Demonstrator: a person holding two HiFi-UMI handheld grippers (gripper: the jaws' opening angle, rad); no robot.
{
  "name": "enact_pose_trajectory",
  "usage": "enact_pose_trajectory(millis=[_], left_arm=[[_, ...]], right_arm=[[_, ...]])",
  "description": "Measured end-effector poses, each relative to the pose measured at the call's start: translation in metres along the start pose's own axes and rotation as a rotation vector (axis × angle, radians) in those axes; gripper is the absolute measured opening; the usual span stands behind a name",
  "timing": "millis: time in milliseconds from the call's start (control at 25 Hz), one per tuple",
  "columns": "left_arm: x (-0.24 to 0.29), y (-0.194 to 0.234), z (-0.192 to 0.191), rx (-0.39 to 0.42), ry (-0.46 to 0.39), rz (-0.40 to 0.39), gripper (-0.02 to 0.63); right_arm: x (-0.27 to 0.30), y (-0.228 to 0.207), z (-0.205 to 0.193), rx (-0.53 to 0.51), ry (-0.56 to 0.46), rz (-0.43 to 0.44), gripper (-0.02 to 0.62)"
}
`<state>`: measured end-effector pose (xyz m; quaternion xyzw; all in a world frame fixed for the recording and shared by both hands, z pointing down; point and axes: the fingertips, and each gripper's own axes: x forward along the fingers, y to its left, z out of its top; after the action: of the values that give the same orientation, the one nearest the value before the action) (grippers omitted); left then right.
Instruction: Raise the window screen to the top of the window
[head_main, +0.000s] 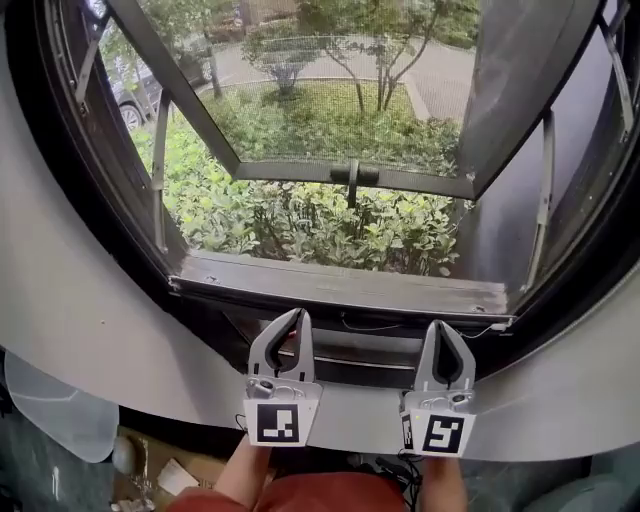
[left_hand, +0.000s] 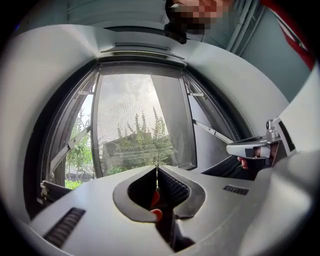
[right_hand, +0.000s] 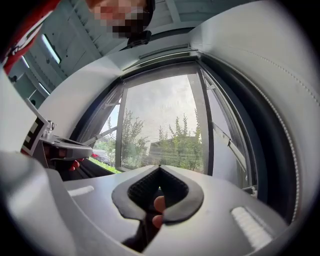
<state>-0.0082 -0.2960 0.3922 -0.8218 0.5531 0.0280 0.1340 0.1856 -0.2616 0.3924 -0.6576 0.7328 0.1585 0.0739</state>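
Observation:
The window screen's fine mesh (left_hand: 135, 125) (right_hand: 165, 120) spans the window opening in both gripper views. In the head view a grey bottom bar (head_main: 340, 286) lies low along the sill, and I take it for the screen's bar. My left gripper (head_main: 300, 315) (left_hand: 157, 168) is shut and holds nothing, just below the bar's left half. The right gripper (head_main: 441, 326) (right_hand: 160, 168) is also shut and holds nothing, below the bar's right half. Neither touches the bar. Each gripper shows at the edge of the other's view.
Beyond the screen the glass sash with its handle (head_main: 352, 180) is swung outward on side stays (head_main: 160, 170) (head_main: 543, 190). A white curved wall (head_main: 60, 300) surrounds the dark frame. Bushes (head_main: 320, 225) and a parked car (head_main: 130, 100) are outside. Clutter (head_main: 165, 478) lies on the floor.

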Motion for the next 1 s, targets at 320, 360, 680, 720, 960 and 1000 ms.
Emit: enact_pose_trajectory(millis=[320, 360, 680, 720, 960, 1000], left_arm=[[0.006, 0.011, -0.007, 0.034, 0.016, -0.04, 0.006], [0.007, 0.011, -0.009, 0.036, 0.022, -0.043, 0.006], [0.006, 0.01, -0.018, 0.108, 0.037, -0.088, 0.015], [0.005, 0.01, -0.019, 0.126, 0.038, -0.098, 0.027], [0.005, -0.003, -0.04, 0.36, 0.099, -0.226, 0.092], [0.004, -0.006, -0.046, 0.417, 0.114, -0.25, 0.104]], right_arm=[[0.012, 0.017, -0.002, -0.051, 0.015, 0.023, 0.011], [0.013, 0.017, -0.003, -0.057, 0.019, 0.024, 0.011], [0.015, 0.033, -0.013, -0.122, 0.066, 0.09, 0.064], [0.016, 0.036, -0.012, -0.142, 0.065, 0.106, 0.072], [0.012, 0.049, -0.03, -0.347, 0.152, 0.229, 0.133], [0.01, 0.05, -0.036, -0.41, 0.183, 0.256, 0.148]])
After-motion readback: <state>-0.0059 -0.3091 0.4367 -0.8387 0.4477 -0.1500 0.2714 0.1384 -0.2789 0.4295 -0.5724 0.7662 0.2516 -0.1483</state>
